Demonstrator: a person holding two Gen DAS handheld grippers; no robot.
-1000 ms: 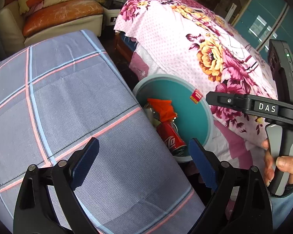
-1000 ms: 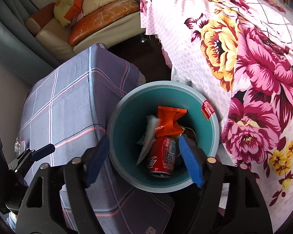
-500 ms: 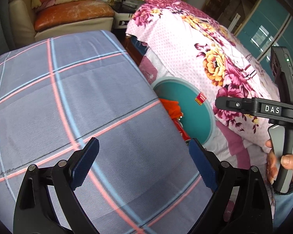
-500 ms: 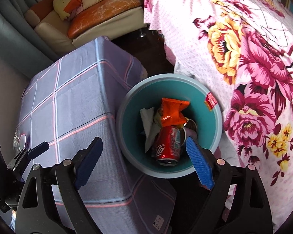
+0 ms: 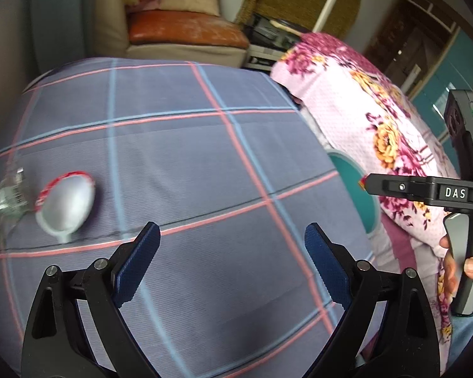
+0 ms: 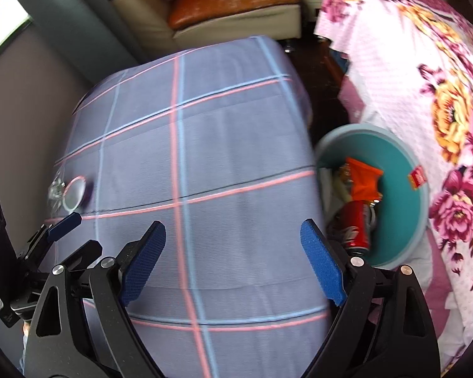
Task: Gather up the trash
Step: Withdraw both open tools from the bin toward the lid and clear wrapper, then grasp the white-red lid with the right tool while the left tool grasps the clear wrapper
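A round foil lid with a red rim (image 5: 67, 202) lies at the left of the checked tablecloth (image 5: 189, 163), next to a crumpled clear plastic bottle (image 5: 6, 197). Both show small in the right wrist view: the lid (image 6: 75, 192), the bottle (image 6: 56, 189). My left gripper (image 5: 232, 263) is open and empty above the cloth, to the right of the lid. My right gripper (image 6: 233, 260) is open and empty over the table's right part. The teal bin (image 6: 403, 170) beside the table holds a red can (image 6: 358, 225) and an orange wrapper (image 6: 364, 178).
A bed with a pink floral cover (image 6: 425, 72) stands right of the bin. A sofa with an orange cushion (image 5: 186, 30) is behind the table. A grey wall (image 6: 22, 94) runs along the table's left side. The bin's rim (image 5: 343, 160) peeks past the table edge.
Both grippers have swung left, away from the bin and over the table. The lid and the bottle have come into view. Both stay open and empty.
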